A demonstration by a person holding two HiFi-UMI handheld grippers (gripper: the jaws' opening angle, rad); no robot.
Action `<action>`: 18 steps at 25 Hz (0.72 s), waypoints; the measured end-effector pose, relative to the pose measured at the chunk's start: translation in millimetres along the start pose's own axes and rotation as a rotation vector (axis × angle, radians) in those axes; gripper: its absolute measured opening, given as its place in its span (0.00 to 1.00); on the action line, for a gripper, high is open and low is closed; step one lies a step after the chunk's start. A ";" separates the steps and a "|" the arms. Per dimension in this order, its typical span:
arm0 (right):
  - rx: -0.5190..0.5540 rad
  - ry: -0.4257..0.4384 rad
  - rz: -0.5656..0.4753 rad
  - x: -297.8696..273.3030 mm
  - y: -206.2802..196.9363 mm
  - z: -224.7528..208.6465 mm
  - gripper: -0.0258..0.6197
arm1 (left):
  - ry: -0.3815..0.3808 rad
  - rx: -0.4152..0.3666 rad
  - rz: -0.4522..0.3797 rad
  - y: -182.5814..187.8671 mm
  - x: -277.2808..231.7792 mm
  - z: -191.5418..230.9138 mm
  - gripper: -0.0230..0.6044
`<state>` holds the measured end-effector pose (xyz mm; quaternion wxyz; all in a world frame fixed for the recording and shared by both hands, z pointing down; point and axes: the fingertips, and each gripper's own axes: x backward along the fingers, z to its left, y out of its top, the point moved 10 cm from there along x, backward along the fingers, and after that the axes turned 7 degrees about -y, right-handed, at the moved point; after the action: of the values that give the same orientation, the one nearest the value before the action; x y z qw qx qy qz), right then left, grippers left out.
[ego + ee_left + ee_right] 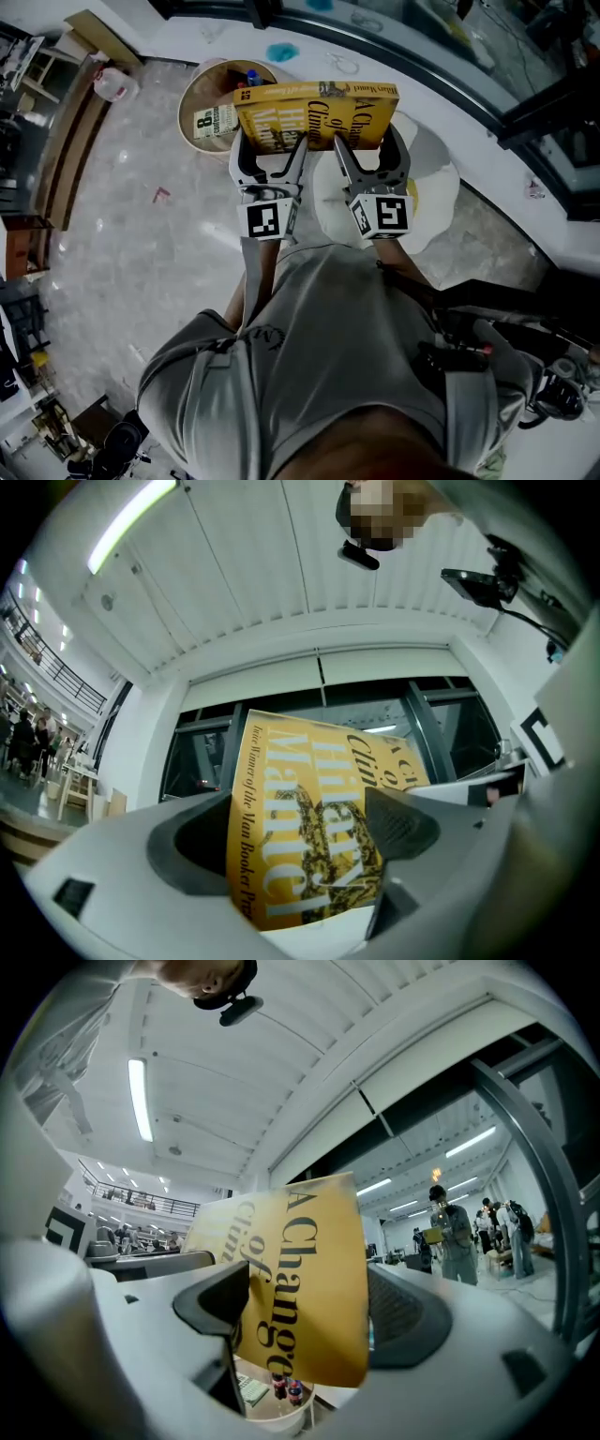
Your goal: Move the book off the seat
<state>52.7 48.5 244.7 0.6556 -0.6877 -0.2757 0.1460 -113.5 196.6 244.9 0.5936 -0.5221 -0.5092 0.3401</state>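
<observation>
The person is holding a yellow book [319, 114] with dark and white lettering up in the air with both claws, its spine facing the head camera. The left claw [274, 150] is clamping the book's left part: in the left gripper view its two grey jaws are pressing on either side of the yellow book [300, 827], so the left claw [300, 855] is gripping it. The right claw [368, 150] is doing the same on the right part, and the right gripper view is showing the yellow book [300, 1279] pinched between the jaws of the right claw [300, 1321]. The book is hanging clear of the white rounded seat [436, 202], which is lying below and to the right of it on the grey marbled floor [141, 244]. Just left of the seat a round beige tub [190, 94] is standing (a white-covered book [214, 122] and small bottles [249, 77] are lying inside).
</observation>
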 end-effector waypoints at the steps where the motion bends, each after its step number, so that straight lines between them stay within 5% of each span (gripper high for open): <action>1: 0.010 0.009 0.008 -7.6 -5.6 13.7 0.63 | 0.014 0.007 -0.001 -3.2 5.4 15.1 0.73; 12: 0.066 0.129 0.110 -101.1 -53.2 209.7 0.63 | 0.150 0.102 0.053 -27.6 89.9 217.1 0.73; 18: 0.067 0.188 0.146 -110.2 -67.5 204.0 0.63 | 0.214 0.105 0.040 -33.9 89.6 213.5 0.73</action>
<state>-163.5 152.3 273.3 0.6886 -0.6944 -0.1572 0.1375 -300.4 331.2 286.3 0.6641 -0.5339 -0.4139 0.3204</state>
